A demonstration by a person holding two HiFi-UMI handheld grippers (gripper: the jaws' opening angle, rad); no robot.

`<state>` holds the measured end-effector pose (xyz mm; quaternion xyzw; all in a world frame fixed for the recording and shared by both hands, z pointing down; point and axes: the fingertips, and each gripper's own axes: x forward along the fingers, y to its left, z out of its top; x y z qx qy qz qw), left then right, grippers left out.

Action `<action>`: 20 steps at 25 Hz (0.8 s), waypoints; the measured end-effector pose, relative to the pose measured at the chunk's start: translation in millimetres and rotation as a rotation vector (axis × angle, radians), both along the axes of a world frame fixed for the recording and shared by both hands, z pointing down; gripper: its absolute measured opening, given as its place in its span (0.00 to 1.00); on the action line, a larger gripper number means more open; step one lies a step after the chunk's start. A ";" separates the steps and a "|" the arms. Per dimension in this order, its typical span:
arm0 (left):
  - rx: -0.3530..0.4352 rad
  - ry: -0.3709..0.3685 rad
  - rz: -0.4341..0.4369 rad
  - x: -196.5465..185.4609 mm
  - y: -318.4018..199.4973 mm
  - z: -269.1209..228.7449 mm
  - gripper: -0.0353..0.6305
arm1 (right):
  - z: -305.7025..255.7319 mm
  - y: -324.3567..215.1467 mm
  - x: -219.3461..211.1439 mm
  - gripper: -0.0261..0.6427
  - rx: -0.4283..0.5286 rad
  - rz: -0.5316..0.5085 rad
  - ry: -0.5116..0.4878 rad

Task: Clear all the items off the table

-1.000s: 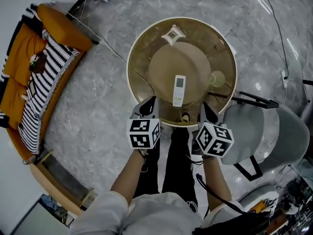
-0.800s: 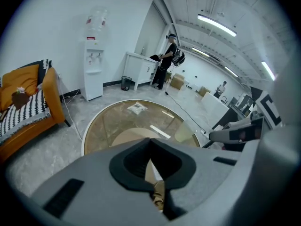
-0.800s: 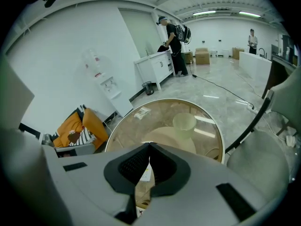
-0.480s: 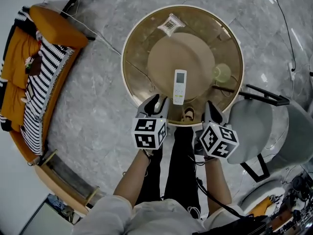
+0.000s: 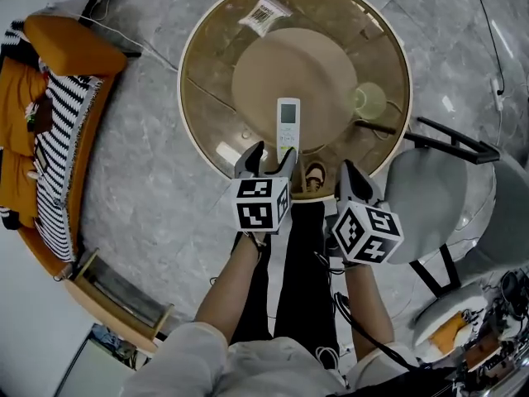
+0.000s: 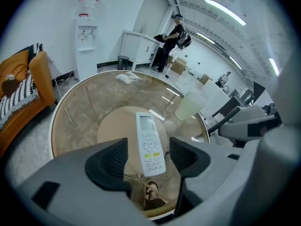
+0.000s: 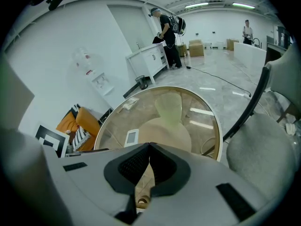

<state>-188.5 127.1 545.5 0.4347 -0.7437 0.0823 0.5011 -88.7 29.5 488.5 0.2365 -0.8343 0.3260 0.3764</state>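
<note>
The round glass table (image 5: 207, 114) carries a remote (image 5: 287, 122) just ahead of my left gripper (image 5: 270, 160), a cup (image 5: 369, 100) ahead-right, and a packet (image 5: 264, 13) far ahead.

An orange sofa (image 5: 62, 48) with a striped blanket (image 5: 58, 143) sits well left of the left claw (image 5: 269, 157); a grey chair (image 5: 438, 201) stands just right of the right claw (image 5: 348, 172); marble floor (image 5: 140, 205) below both.

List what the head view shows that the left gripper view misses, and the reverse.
Head view only: the person's forearms and a wooden frame on the floor. Left gripper view only: a water dispenser and a white counter with a person beside it. Both: the remote, the green cup and the packet on the round glass table, plus the orange sofa.
</note>
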 end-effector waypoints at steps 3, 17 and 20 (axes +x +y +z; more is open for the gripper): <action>-0.043 0.004 0.006 1.4 -5.0 15.9 0.50 | 6.4 -4.9 6.5 0.07 -0.015 0.018 0.005; -0.157 -0.013 -0.007 1.2 -24.2 60.2 0.52 | 40.5 -21.1 17.3 0.07 -0.047 0.049 0.030; -0.159 -0.017 -0.015 -0.7 -28.0 63.7 0.51 | 41.5 -23.2 17.5 0.07 -0.049 0.051 0.032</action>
